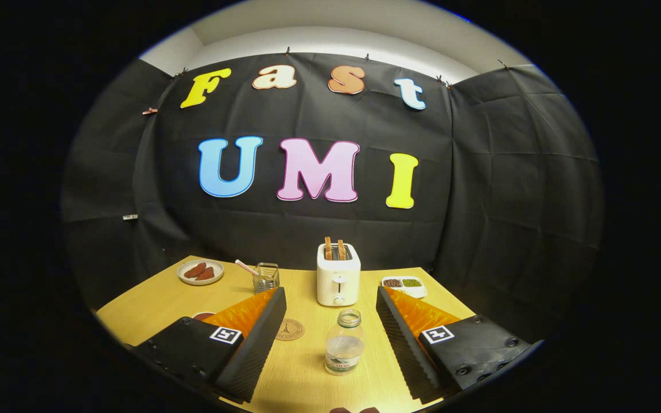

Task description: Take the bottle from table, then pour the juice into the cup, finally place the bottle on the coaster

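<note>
Gripper view finds the task unstarted: the fingers (330, 335) stand apart around the upright, untouched bottle (344, 343) on the tabletop (296, 373), with cup (265, 277) and coaster (290, 329) unused.

I see a yellow table (158, 301). At the back, in the middle, stands a white toaster (338, 277) with two slices of toast (334, 248) sticking up. Far left is a plate (200, 272) with brown pieces on it, maybe sausage. Right of the toaster sits a white tray (404, 285) with brown and green bits.
</note>
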`<move>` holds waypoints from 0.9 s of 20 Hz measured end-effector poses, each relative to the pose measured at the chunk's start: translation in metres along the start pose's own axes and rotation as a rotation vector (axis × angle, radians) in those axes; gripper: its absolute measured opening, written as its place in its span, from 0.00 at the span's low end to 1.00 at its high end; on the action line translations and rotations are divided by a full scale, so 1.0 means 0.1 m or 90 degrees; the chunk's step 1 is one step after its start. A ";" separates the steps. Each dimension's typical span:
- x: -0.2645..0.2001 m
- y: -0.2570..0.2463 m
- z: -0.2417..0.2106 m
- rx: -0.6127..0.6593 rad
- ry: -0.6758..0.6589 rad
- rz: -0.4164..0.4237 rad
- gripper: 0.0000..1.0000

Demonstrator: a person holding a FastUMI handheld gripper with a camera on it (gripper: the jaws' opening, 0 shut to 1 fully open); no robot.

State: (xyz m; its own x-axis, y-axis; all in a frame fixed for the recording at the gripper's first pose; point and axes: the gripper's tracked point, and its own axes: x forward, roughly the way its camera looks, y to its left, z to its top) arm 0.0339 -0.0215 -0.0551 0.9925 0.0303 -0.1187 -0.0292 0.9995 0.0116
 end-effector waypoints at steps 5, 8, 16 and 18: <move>0.24 -0.10 -0.21 0.001 0.003 0.019 0.97; 0.39 -0.13 -0.38 0.002 0.011 0.026 0.98; 0.67 -0.23 -1.05 0.023 0.056 0.035 0.98; 0.71 -0.23 -1.24 0.033 0.075 0.036 0.98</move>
State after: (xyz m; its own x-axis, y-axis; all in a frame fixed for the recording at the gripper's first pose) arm 0.0904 -0.0409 -0.1870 0.9686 0.0904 -0.2316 -0.0755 0.9945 0.0721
